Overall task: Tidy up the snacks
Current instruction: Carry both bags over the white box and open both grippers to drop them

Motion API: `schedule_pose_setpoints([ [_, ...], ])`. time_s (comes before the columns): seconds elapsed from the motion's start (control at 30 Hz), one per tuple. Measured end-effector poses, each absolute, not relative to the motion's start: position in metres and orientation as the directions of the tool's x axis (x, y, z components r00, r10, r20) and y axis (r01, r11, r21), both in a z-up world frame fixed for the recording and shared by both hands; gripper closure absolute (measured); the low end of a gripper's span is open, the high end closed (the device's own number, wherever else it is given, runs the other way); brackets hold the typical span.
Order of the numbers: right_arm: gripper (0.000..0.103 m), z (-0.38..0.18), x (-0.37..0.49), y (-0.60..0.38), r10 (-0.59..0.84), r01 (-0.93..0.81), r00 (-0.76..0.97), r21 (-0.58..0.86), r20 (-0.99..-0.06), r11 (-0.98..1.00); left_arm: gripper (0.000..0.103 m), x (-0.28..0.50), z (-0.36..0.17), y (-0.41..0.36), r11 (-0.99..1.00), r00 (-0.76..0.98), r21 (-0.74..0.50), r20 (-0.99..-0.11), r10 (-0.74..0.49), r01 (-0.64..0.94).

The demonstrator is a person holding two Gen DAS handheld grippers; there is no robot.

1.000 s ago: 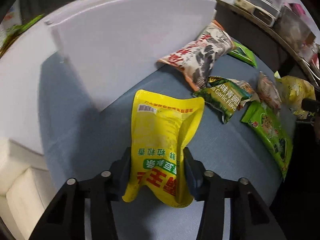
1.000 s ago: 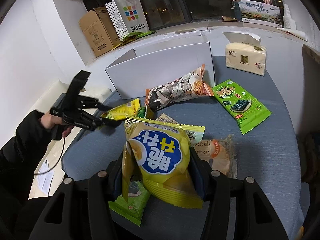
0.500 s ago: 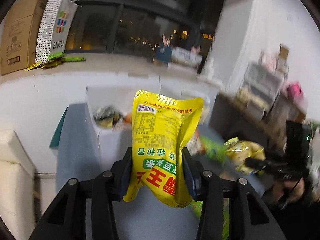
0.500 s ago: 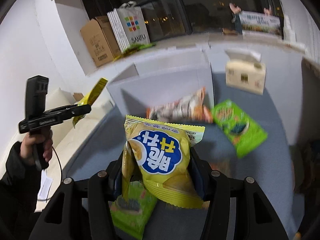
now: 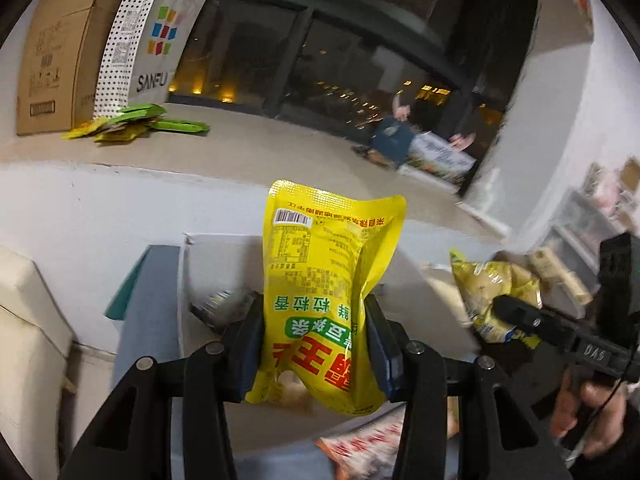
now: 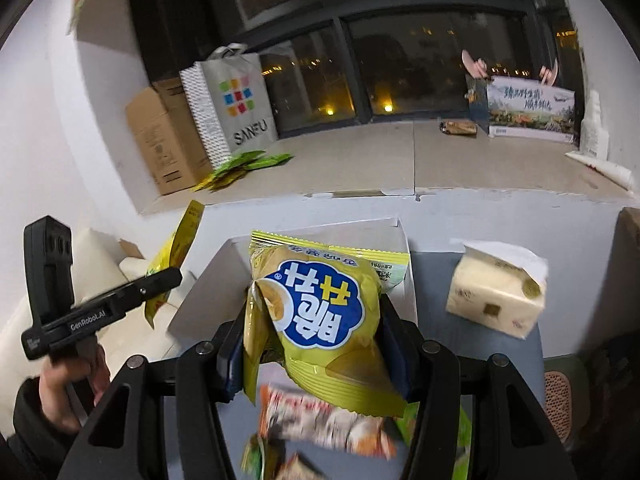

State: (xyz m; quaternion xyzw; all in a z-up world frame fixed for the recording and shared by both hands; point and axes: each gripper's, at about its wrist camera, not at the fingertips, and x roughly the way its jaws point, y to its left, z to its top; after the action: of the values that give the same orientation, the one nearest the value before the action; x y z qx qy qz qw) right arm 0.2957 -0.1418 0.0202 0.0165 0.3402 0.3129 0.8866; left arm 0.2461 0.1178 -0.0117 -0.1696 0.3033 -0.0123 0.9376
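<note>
we cannot read the blurred snack packet (image 6: 324, 424) below the fingers (image 6: 394, 356); the yellow pouch (image 5: 324, 300) hides most of the white box (image 5: 208, 276).

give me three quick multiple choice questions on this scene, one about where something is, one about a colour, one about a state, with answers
1. Where does the tissue pack sit?
A. on the window ledge
B. on the grey table, right of the white box
C. inside the white box

2. What colour is the pouch in the left gripper?
A. bright yellow
B. red
C. blue

3. What is the state of the right gripper?
A. open and empty
B. shut on a green seaweed pack
C. shut on the chip bag

Answers:
1. B: the right wrist view shows it on the grey table, beside the white box.
2. A: the yellow pouch has green and red print.
3. C: the chip bag, with its blue logo, is pinched between the fingers.
</note>
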Motion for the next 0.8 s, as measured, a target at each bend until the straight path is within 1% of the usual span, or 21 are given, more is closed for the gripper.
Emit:
schedule_pose_setpoints([
  [0.1, 0.043, 0.009, 0.319, -0.133, 0.542, -0.519, 0.566, 0.243, -0.621, 0.82, 0.046, 0.253, -0.019, 0.125, 0.943, 0.812, -0.313, -0.576, -0.094, -0.113],
  [0.17, 0.043, 0.001, 0.333, -0.129, 0.532, -0.504, 0.555, 0.25, -0.64, 0.827, 0.036, 0.258, -0.024, 0.132, 0.938, 0.807, -0.321, -0.584, -0.088, -0.131],
  [0.2, 0.043, -0.002, 0.337, -0.127, 0.526, -0.5, 0.552, 0.248, -0.647, 0.83, 0.034, 0.259, -0.026, 0.134, 0.936, 0.804, -0.323, -0.589, -0.081, -0.142],
  [0.23, 0.043, -0.007, 0.342, -0.126, 0.518, -0.496, 0.55, 0.243, -0.655, 0.834, 0.027, 0.26, -0.028, 0.137, 0.935, 0.8, -0.32, -0.596, -0.073, -0.153],
  [0.27, 0.043, -0.01, 0.345, -0.126, 0.514, -0.493, 0.546, 0.242, -0.661, 0.835, 0.015, 0.259, -0.03, 0.138, 0.935, 0.796, -0.315, -0.602, -0.065, -0.161],
  [0.33, 0.04, -0.016, 0.352, -0.124, 0.507, -0.487, 0.536, 0.244, -0.675, 0.839, 0.0, 0.256, -0.032, 0.14, 0.936, 0.795, -0.314, -0.603, -0.065, -0.161],
  [0.37, 0.038, -0.017, 0.354, -0.124, 0.502, -0.48, 0.535, 0.245, -0.679, 0.842, 0.0, 0.252, -0.032, 0.141, 0.936, 0.801, -0.318, -0.594, -0.073, -0.151],
  [0.4, 0.023, -0.019, 0.355, -0.126, 0.503, -0.473, 0.532, 0.254, -0.681, 0.844, 0.0, 0.25, -0.031, 0.141, 0.938, 0.802, -0.315, -0.592, -0.073, -0.148],
  [0.43, 0.002, -0.018, 0.355, -0.127, 0.504, -0.466, 0.54, 0.259, -0.674, 0.846, 0.0, 0.249, -0.03, 0.14, 0.94, 0.798, -0.306, -0.598, -0.068, -0.149],
  [0.47, 0.0, -0.016, 0.354, -0.13, 0.501, -0.459, 0.556, 0.258, -0.663, 0.85, 0.0, 0.248, -0.029, 0.14, 0.942, 0.795, -0.299, -0.603, -0.065, -0.15],
  [0.6, 0.0, -0.006, 0.347, -0.134, 0.503, -0.46, 0.58, 0.252, -0.641, 0.851, 0.0, 0.237, -0.021, 0.136, 0.952, 0.797, -0.277, -0.6, -0.069, -0.127],
  [0.8, 0.0, 0.021, 0.315, -0.143, 0.524, -0.511, 0.615, 0.209, -0.589, 0.834, 0.0, 0.197, -0.005, 0.117, 0.968, 0.821, -0.244, -0.564, -0.094, -0.057],
])
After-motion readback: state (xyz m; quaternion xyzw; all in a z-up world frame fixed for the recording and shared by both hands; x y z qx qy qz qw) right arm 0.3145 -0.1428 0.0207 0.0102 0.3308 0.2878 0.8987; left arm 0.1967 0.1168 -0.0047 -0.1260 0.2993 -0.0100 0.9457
